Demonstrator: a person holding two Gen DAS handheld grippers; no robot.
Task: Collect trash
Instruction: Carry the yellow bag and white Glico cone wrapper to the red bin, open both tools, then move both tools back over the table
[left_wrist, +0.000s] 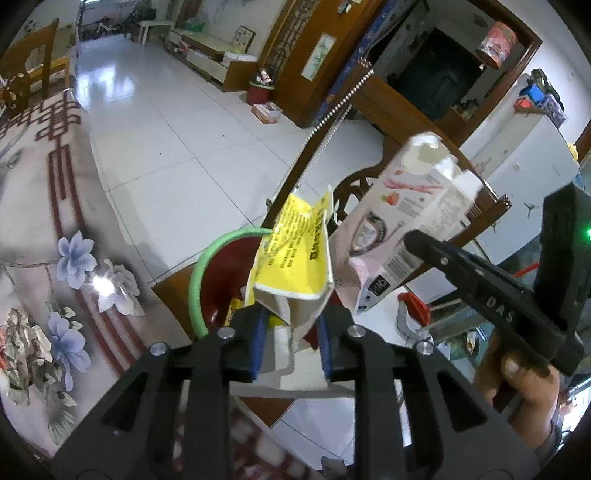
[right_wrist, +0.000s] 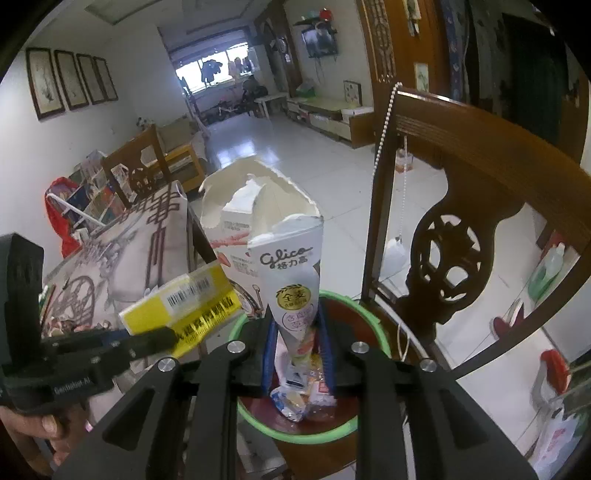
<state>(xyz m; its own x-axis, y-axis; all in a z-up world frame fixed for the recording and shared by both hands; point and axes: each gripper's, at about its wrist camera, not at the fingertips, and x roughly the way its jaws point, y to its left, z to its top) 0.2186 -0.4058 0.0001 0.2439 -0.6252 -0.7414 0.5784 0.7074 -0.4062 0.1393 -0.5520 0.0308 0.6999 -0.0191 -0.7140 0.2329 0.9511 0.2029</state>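
Note:
My left gripper (left_wrist: 291, 325) is shut on a torn yellow carton (left_wrist: 295, 254), held above a red trash bin with a green rim (left_wrist: 195, 280). My right gripper (right_wrist: 297, 332) is shut on a white and pink Glico snack box (right_wrist: 291, 266), torn open at the top, held over the same bin (right_wrist: 369, 321). Wrappers (right_wrist: 299, 398) lie in the bin's bottom. In the left wrist view the Glico box (left_wrist: 402, 214) hangs in the right gripper at right. In the right wrist view the yellow carton (right_wrist: 184, 302) hangs in the left gripper at left.
A table with a floral cloth (left_wrist: 44, 221) lies left of the bin. A carved wooden chair (right_wrist: 461, 240) stands right behind the bin, a bead chain (right_wrist: 384, 125) hanging on it. White tiled floor (left_wrist: 155, 122) stretches beyond.

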